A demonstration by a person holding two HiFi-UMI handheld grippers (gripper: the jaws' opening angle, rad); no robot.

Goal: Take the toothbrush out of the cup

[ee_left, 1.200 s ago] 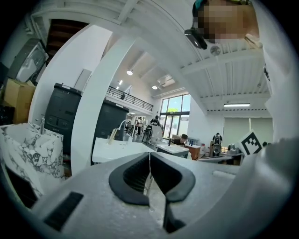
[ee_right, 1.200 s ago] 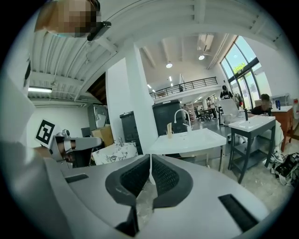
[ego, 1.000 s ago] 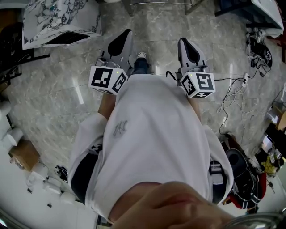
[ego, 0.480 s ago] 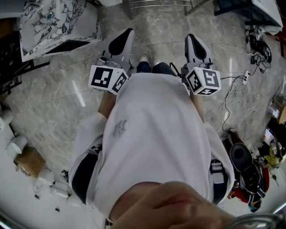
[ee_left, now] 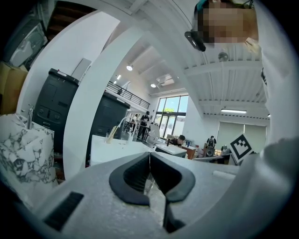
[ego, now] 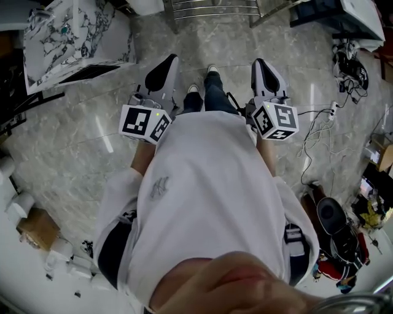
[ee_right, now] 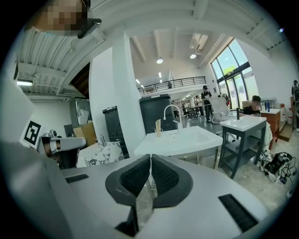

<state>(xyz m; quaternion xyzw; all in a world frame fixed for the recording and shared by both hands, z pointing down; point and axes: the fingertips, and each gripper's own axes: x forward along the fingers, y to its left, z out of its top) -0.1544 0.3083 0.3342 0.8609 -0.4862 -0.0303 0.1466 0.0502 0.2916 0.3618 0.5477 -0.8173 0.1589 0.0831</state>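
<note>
In the right gripper view a clear cup point(ee_right: 158, 129) with a pale toothbrush point(ee_right: 158, 124) upright in it stands on a white sink counter point(ee_right: 187, 139), well ahead of me. The left gripper view shows the same cup point(ee_left: 110, 137) far off on that counter. My left gripper point(ee_left: 149, 158) is shut with nothing between its pads. Likewise, my right gripper point(ee_right: 150, 159) is shut and empty. The head view has both held in front of the person's body above the floor, the left gripper point(ego: 167, 64) and the right gripper point(ego: 260, 66) pointing forward.
A marble-patterned basin unit point(ego: 73, 34) stands at the far left. A metal frame point(ego: 212, 7) is straight ahead. Cables point(ego: 319, 122) and bags lie on the floor at the right. A second sink stand point(ee_right: 245, 123) is right of the white counter, which carries a tap point(ee_right: 170, 112).
The person has walked forward: a leg and shoe now show between the grippers, and the floor has slid back. Both grippers stayed shut.
</note>
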